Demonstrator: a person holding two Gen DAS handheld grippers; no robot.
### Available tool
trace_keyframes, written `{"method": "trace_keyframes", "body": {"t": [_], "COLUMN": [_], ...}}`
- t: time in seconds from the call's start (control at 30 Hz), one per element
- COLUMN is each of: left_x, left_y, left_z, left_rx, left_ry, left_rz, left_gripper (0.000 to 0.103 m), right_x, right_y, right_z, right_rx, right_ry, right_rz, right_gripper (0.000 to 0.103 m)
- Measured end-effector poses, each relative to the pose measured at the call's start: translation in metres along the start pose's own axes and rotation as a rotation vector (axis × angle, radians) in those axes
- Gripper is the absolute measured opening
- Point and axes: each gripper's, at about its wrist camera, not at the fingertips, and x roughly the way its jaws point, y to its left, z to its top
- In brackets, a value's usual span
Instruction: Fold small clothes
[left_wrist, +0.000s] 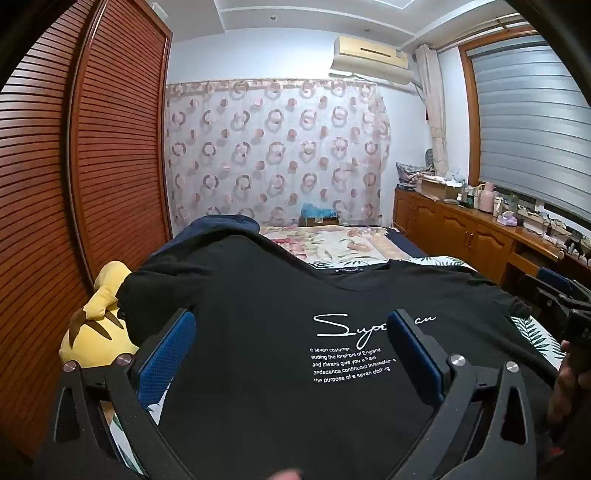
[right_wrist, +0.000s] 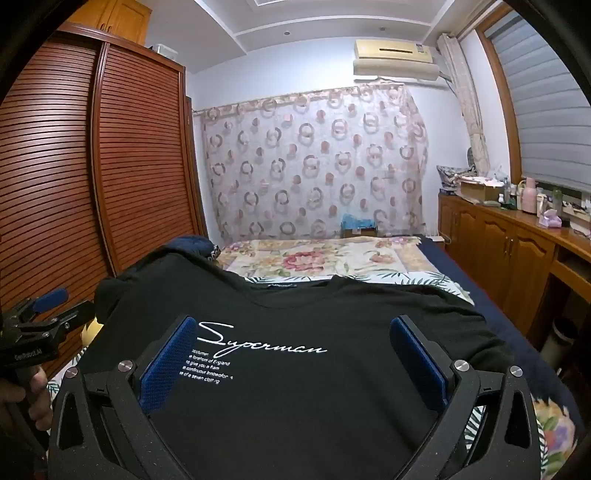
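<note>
Right wrist view, black T-shirt flat on bed, both tongs spread wide, gripping nothing.

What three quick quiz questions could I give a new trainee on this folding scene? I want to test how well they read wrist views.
1. True or false: the left gripper is shut on the black T-shirt.
2. Which lies nearer the wardrobe: the yellow plush toy or the wooden cabinet?
3. Fill in: the T-shirt lies spread out with its printed side facing ____.

Key
1. False: both the left and the right gripper stand open above the shirt.
2. The yellow plush toy.
3. Up; the white script shows.
</note>
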Motion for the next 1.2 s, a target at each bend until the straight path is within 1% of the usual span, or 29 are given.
{"method": "trace_keyframes", "body": {"t": [1.2], "left_x": [0.0062], "left_y": [-0.002], "left_z": [-0.0002], "left_rx": [-0.003], "left_ry": [-0.002], "left_rz": [-0.007], "left_gripper": [0.103], "right_x": [-0.001], "right_y": [-0.0027], "right_z": [-0.0005], "right_rx": [0.003], "right_ry": [0.003], "right_rz": [0.002], "right_gripper": [0.103]}}
